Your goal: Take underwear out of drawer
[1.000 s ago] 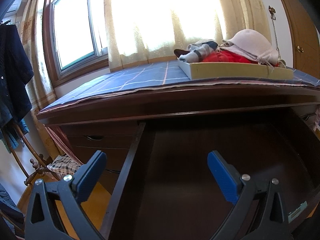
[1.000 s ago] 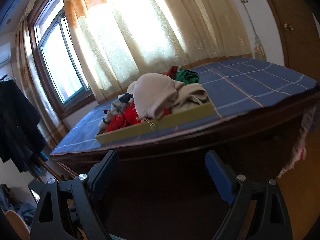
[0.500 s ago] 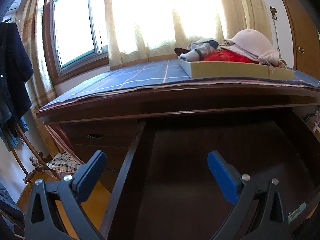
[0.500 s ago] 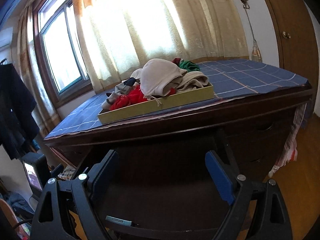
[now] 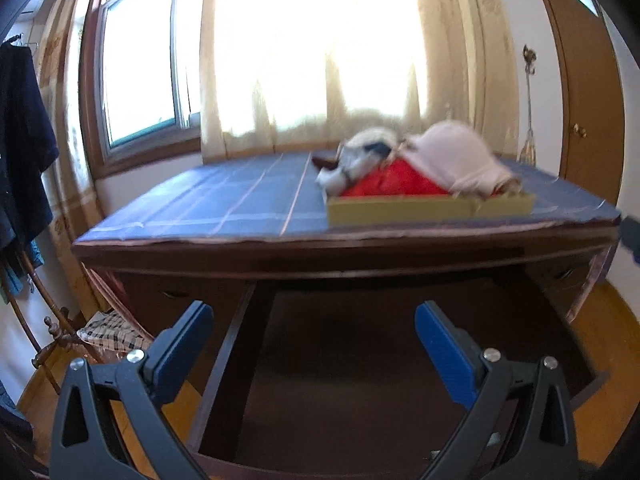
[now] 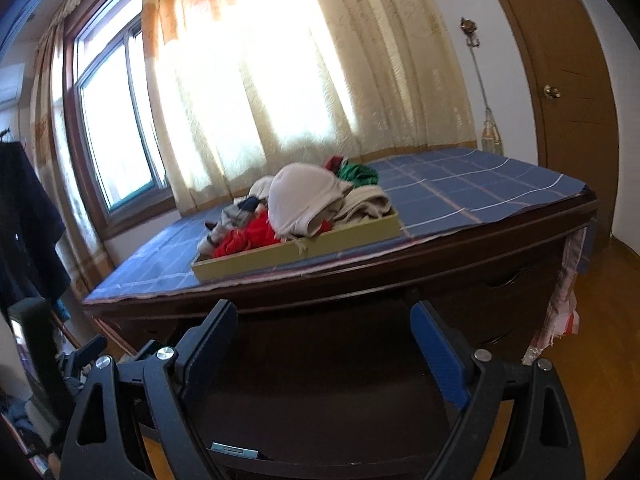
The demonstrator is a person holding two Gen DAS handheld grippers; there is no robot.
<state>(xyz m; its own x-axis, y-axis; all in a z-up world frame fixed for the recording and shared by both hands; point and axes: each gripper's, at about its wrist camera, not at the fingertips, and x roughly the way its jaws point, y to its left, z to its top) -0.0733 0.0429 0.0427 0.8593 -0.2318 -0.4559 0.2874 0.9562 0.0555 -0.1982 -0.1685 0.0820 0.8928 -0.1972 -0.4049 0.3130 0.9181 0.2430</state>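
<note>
Both grippers have risen and drawn back from the open drawer (image 5: 360, 360) — the left gripper (image 5: 314, 338) and right gripper (image 6: 324, 344) hold their jaws wide apart, empty. The underwear (image 6: 304, 200) lies heaped in the yellow tray (image 6: 300, 250) on the bench (image 6: 460, 188), unmoved.

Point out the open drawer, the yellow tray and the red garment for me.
open drawer (image 5: 380, 360), left wrist view, on its dark bare floor.
yellow tray (image 6: 304, 254), right wrist view, on its front wall.
red garment (image 5: 394, 182), left wrist view, on the middle of the exposed red cloth.
</note>
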